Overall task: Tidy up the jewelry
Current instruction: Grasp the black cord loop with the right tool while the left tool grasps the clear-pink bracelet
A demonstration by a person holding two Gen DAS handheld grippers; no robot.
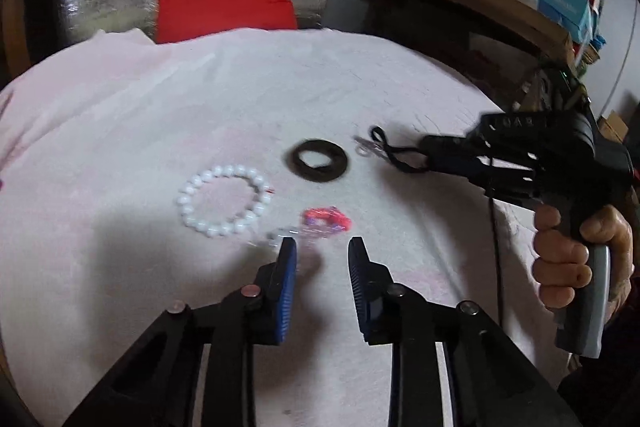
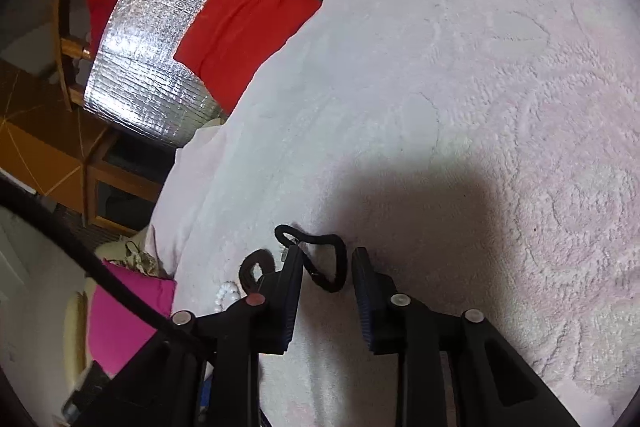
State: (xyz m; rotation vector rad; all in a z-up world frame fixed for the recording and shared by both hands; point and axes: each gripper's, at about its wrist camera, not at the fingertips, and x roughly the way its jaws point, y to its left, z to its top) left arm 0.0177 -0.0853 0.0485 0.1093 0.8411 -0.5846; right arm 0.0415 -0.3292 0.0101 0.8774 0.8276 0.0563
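The right gripper (image 2: 326, 267) is hanging unclenched around a black cord (image 2: 330, 263) lying on the pink-towelled tabletop (image 2: 480, 107) — pads should meet the strand squarely — while the left gripper (image 1: 322, 247), released, is poised just short of a red charm (image 1: 326, 221).

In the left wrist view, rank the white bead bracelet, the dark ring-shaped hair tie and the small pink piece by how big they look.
1. White bead bracelet, largest.
2. Dark hair tie, smaller, though it lies farther from the camera, so the gap may be overstated.
3. Pink piece, smallest, blurred.
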